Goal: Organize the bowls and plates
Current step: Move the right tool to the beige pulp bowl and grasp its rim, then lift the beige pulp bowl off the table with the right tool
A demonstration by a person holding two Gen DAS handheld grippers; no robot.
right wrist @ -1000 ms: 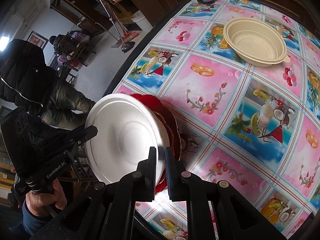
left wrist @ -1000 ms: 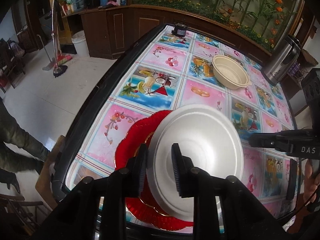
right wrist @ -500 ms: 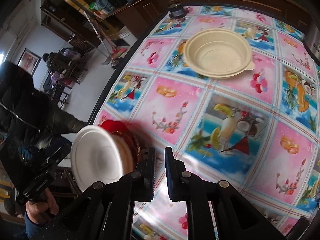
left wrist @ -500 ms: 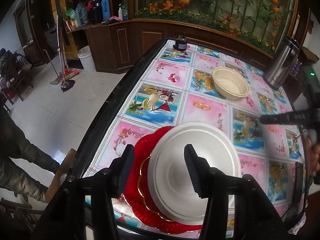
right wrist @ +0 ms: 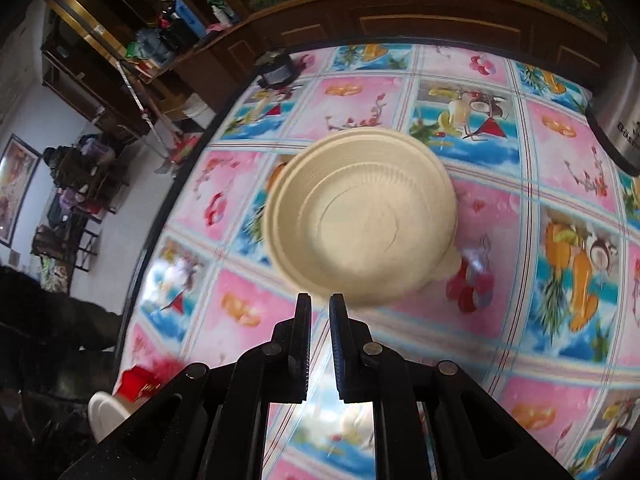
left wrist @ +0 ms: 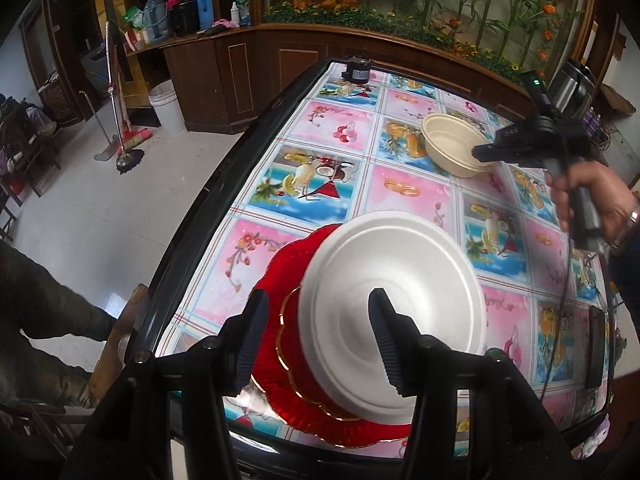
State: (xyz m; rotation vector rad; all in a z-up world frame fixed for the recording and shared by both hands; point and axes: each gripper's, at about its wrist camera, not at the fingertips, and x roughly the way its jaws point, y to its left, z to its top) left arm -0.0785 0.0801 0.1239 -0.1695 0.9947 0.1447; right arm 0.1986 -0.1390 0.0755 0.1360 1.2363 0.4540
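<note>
The cream bowl looks blurry. The white plate hides much of the red plate.

place: we read a lived-in home dining room | signs: desk under fruit-print oilcloth | dark wood cabinets with bottles | broom on tiled floor | framed picture | kettle
</note>
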